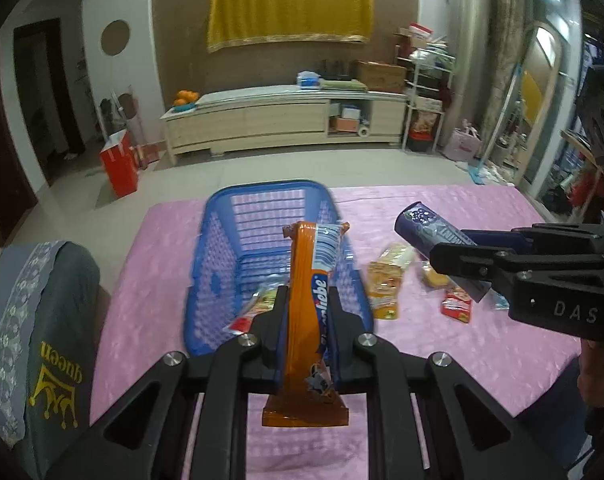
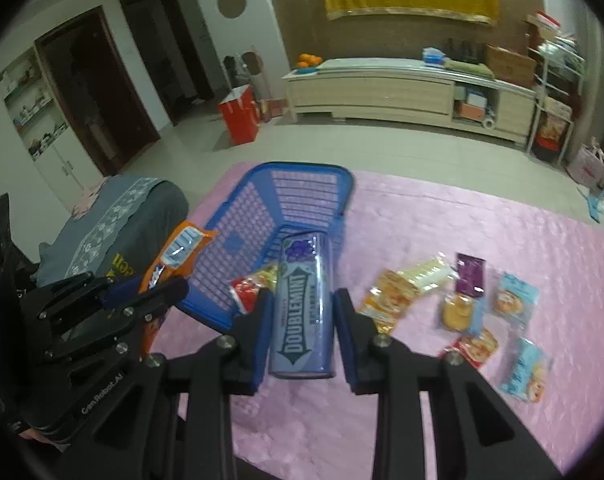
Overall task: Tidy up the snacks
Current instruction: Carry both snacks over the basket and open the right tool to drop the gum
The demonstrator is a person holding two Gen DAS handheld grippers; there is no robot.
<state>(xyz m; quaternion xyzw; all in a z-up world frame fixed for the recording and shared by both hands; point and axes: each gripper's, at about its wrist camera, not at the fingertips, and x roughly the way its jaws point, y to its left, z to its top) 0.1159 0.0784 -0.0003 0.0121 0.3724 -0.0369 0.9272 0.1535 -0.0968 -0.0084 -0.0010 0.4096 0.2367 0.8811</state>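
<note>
My left gripper (image 1: 306, 300) is shut on an orange snack packet (image 1: 307, 300), held upright in front of the blue plastic basket (image 1: 222, 240). My right gripper (image 2: 302, 300) is shut on a purple Doublemint gum tube (image 2: 303, 304), held just before the basket (image 2: 238, 216). A red-and-yellow packet (image 2: 248, 286) lies inside the basket at its near end. The right gripper with the tube shows in the left wrist view (image 1: 441, 256); the left gripper with the orange packet shows in the right wrist view (image 2: 158, 280).
Several loose snack packets (image 2: 467, 308) lie on the pink tablecloth (image 2: 501, 400) right of the basket. A grey chair back with a lace cover (image 1: 38, 320) stands at the table's left. Tiled floor and a long cabinet lie beyond.
</note>
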